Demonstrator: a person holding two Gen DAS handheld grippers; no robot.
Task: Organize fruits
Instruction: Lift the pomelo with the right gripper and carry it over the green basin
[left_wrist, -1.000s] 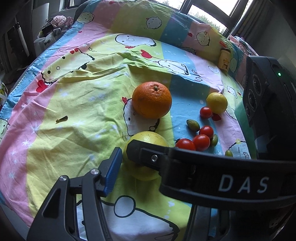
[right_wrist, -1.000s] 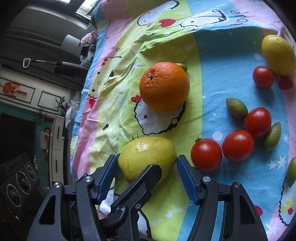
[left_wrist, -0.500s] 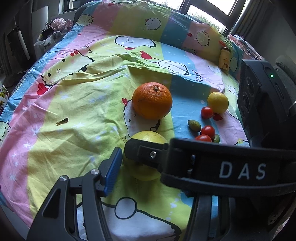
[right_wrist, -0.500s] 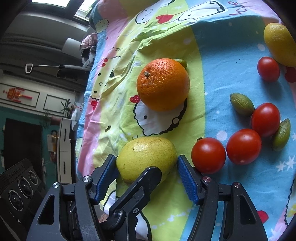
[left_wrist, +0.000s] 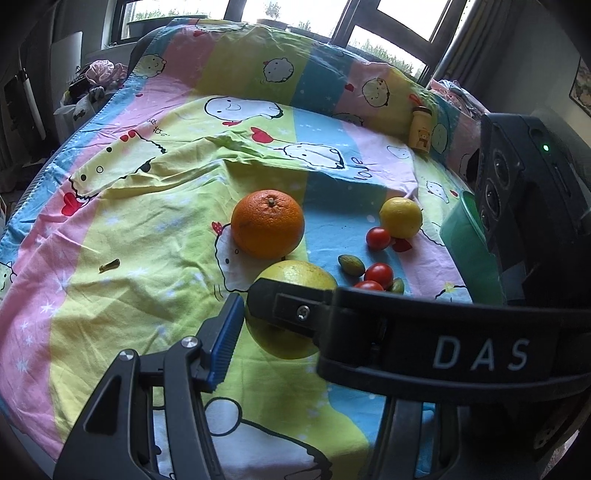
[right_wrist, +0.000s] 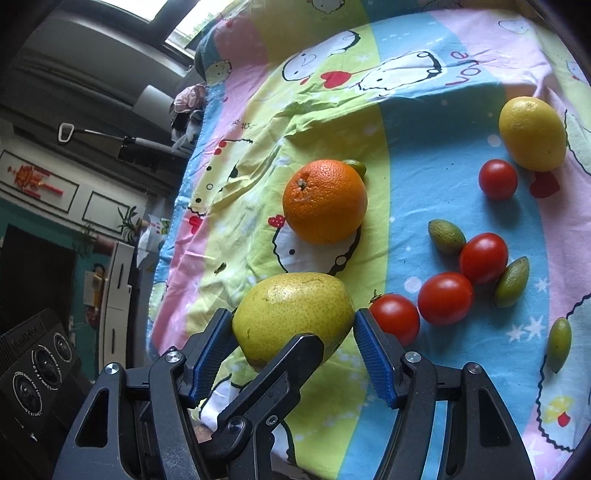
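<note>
One pear (right_wrist: 293, 315) sat between the blue pads (right_wrist: 373, 356) of the right gripper (right_wrist: 293, 354), both pads touching its sides — the fingers pinched it just above the cartoon-print sheet (right_wrist: 413, 122). Its skin was yellow-green, finely speckled. Just behind it lay an orange (right_wrist: 325, 201); to its right, three tomatoes (right_wrist: 445, 298) clustered with small green oval fruits (right_wrist: 446, 236) between and beside them. Farther off were a fourth tomato (right_wrist: 497, 180) and a lemon (right_wrist: 532, 133), nearly touching. In the left wrist view the right gripper's black body crossed in front of the pear (left_wrist: 291, 275) and hid the left gripper's (left_wrist: 295, 339) right finger — whether that tool was spread I cannot tell. A green cup (left_wrist: 469, 247) stood near the lemon (left_wrist: 400, 218).
</note>
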